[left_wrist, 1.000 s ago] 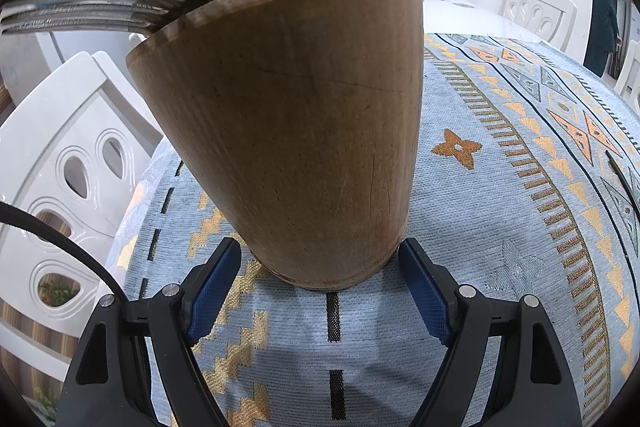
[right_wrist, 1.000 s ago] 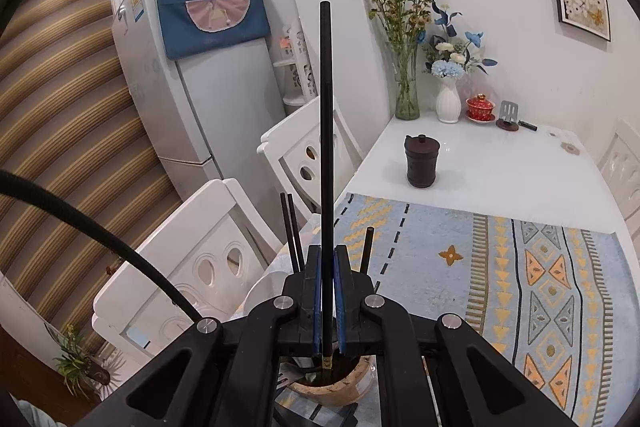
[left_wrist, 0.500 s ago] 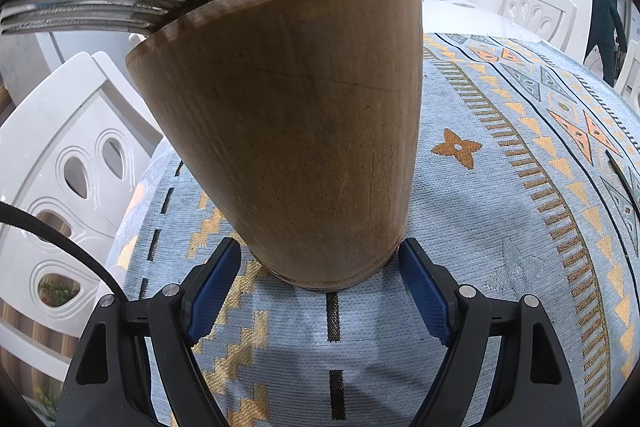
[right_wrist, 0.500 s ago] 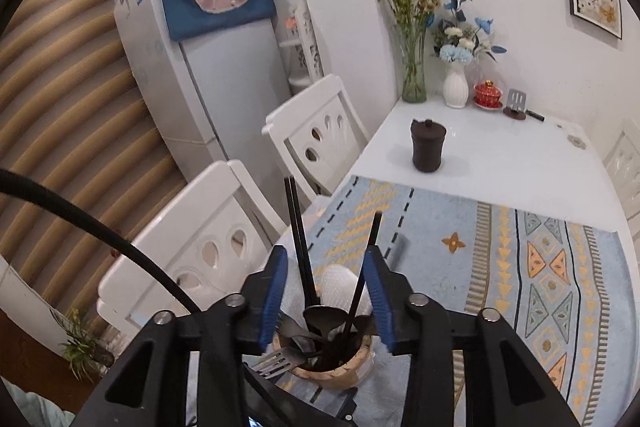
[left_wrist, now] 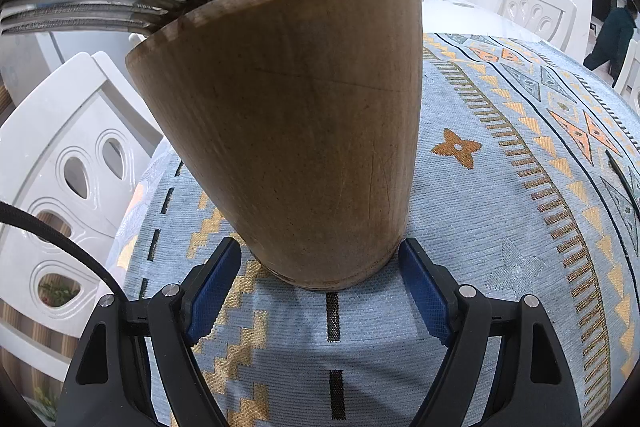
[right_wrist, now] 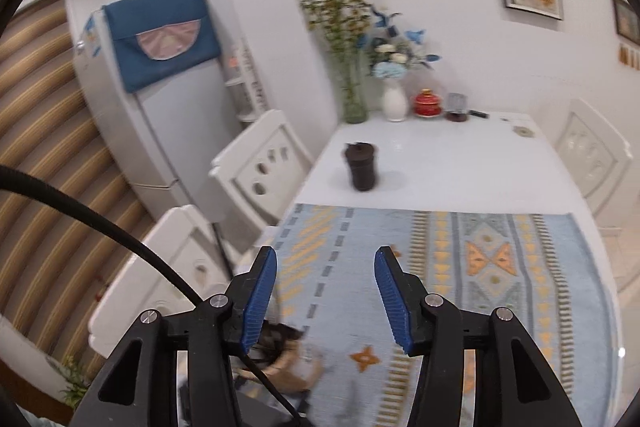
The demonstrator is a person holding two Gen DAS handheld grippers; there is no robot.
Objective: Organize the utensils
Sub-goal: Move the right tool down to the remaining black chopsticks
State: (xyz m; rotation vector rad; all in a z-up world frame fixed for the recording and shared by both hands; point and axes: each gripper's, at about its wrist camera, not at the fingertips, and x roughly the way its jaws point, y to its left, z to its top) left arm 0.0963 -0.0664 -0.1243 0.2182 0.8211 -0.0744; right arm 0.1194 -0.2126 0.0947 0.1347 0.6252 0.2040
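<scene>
The left gripper (left_wrist: pixel 320 267) is clenching the base of the wooden utensil holder (left_wrist: pixel 296 115), while the right gripper (right_wrist: pixel 326 301) is opening its jaws, nothing between them

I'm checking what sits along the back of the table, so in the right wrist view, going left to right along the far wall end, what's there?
Glass vase of dried flowers → white vase with blue flowers → red lidded pot → small dark stand holding something grey.
</scene>
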